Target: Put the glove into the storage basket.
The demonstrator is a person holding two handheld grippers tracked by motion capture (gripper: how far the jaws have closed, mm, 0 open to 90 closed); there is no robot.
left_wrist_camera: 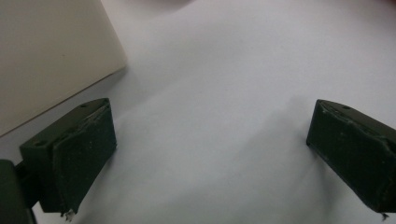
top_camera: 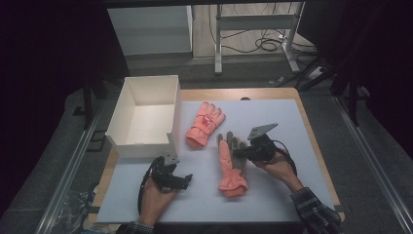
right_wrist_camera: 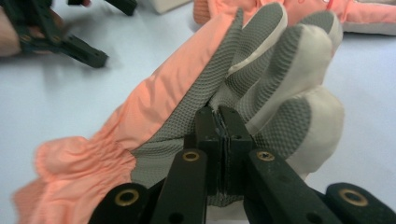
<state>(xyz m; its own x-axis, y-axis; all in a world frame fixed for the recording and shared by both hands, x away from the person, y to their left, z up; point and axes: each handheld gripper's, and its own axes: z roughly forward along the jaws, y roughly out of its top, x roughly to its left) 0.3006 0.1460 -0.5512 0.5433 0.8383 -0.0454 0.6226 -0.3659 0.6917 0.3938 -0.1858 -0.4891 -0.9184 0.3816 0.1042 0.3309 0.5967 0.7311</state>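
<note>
Two orange gloves lie on the white mat. The near glove [top_camera: 229, 163] shows its grey palm, cuff toward the person. My right gripper [top_camera: 242, 153] is shut on that glove's grey palm fabric [right_wrist_camera: 201, 112], jaws pressed together with the fingers of the glove curling up around them. The far glove [top_camera: 204, 123] lies flat beside the white box [top_camera: 127, 141]. My left gripper [top_camera: 186, 179] sits low over the bare mat near the box's front wall [left_wrist_camera: 51, 56], open wide, nothing between its pads [left_wrist_camera: 81, 154].
The white open box stands at the mat's left back corner. The wooden table edge [top_camera: 311, 131] borders the mat on the right. The other hand with its gripper [right_wrist_camera: 79, 46] shows beyond the near glove in the right gripper view.
</note>
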